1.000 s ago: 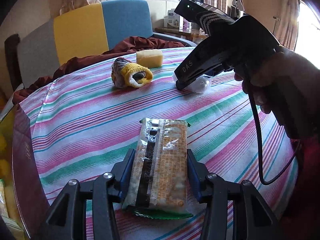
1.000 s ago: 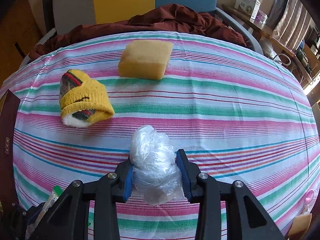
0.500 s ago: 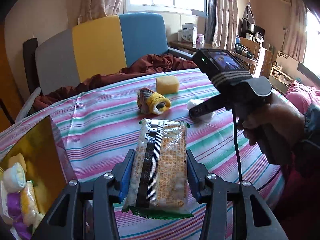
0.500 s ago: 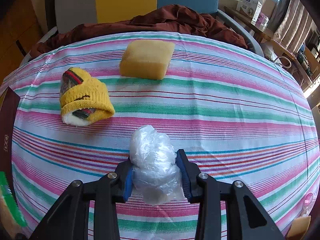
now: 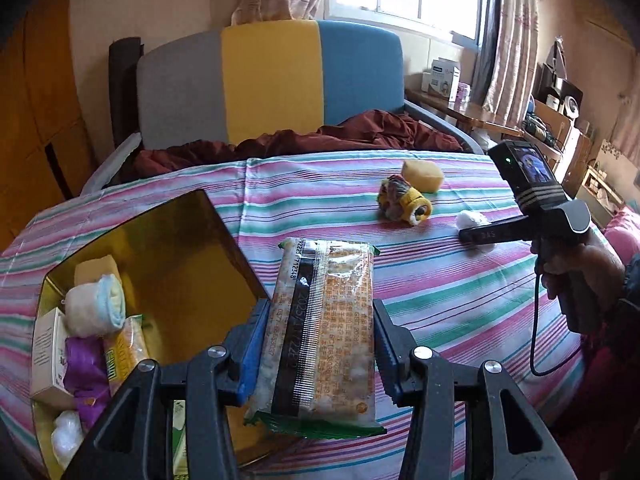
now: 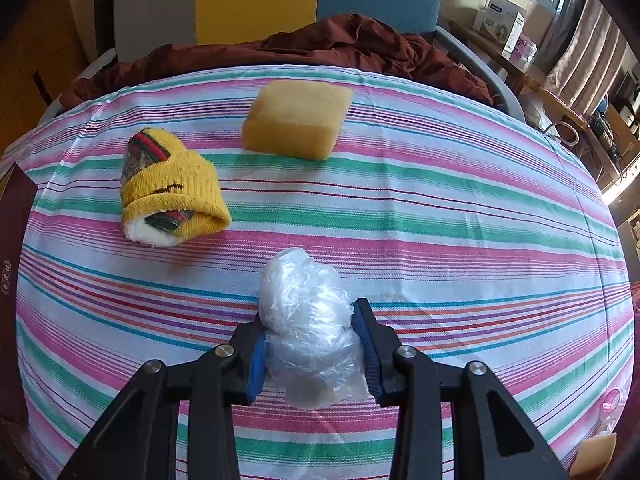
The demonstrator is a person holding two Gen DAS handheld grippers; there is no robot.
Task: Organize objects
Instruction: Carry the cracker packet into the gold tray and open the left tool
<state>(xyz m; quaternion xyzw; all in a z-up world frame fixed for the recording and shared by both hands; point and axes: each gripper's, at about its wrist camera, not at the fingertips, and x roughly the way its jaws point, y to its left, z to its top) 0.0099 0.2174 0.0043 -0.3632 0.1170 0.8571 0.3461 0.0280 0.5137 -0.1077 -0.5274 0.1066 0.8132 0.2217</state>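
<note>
Blue-padded jaws of my left gripper [image 5: 320, 344] clamp the cracker packet [image 5: 320, 328] at lower centre, beside the half-filled gold box [image 5: 160, 240] at lower left. My right gripper [image 6: 308, 344] pinches the plastic-bag wad [image 6: 308, 320]. Sock roll [image 6: 172, 188] and sponge [image 6: 296, 118] lie unsorted higher up.

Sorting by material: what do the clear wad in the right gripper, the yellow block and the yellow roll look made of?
Clear wad: thin plastic film, glossy, crinkled and see-through. Yellow block: probably foam sponge, matte with a fine porous surface and rounded edges. Yellow roll: knitted fabric, ribbed and fuzzy, likely a sock or cuff, with white fluffy lining at its open end.
</note>
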